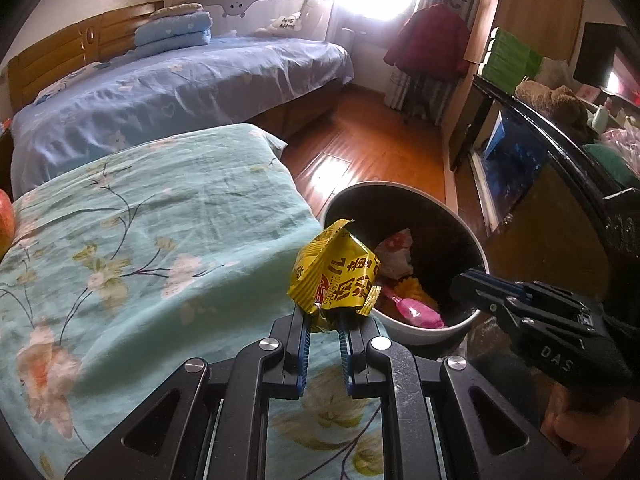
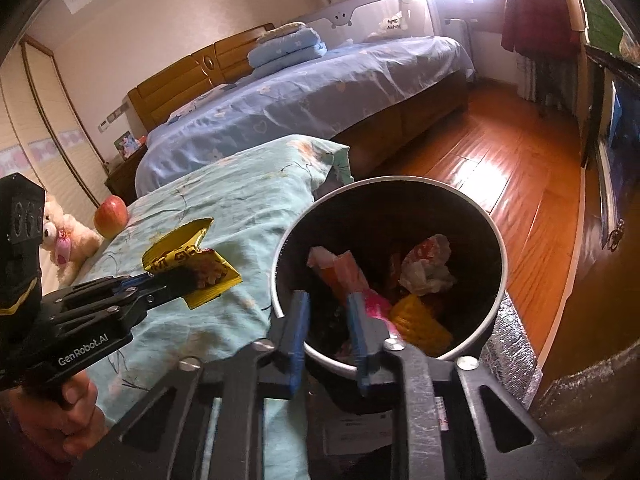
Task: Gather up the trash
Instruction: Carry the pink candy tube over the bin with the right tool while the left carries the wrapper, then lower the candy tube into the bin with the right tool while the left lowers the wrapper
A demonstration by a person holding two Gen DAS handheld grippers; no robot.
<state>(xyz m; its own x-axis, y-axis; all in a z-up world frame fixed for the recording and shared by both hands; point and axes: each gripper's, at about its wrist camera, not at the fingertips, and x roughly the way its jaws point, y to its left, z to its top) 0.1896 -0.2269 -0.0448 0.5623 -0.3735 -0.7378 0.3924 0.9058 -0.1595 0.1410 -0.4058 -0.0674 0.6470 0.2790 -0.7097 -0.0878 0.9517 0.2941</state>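
Note:
My left gripper [image 1: 322, 316] is shut on a crumpled yellow snack wrapper [image 1: 336, 272], held above the edge of the turquoise floral bed cover [image 1: 160, 220], just left of the bin. In the right wrist view the same left gripper [image 2: 172, 280] and wrapper [image 2: 188, 256] hover over the cover. The round bin [image 2: 392, 180], white outside and black inside, stands on the floor beside the bed and holds several wrappers and crumpled paper. My right gripper [image 2: 328, 320] hangs over the bin's near rim, fingers close together with nothing between them; the left wrist view shows the right gripper [image 1: 460, 280] from the side.
An apple [image 2: 111, 210] and a plush bear [image 2: 68, 240] lie at the far left of the turquoise bed. Behind it stands a blue-sheeted bed [image 2: 320, 92]. Wood floor [image 2: 500, 148] stretches beyond the bin. A dark cabinet [image 1: 520, 152] lines the right; a silver padded bag [image 2: 508, 352] lies by the bin.

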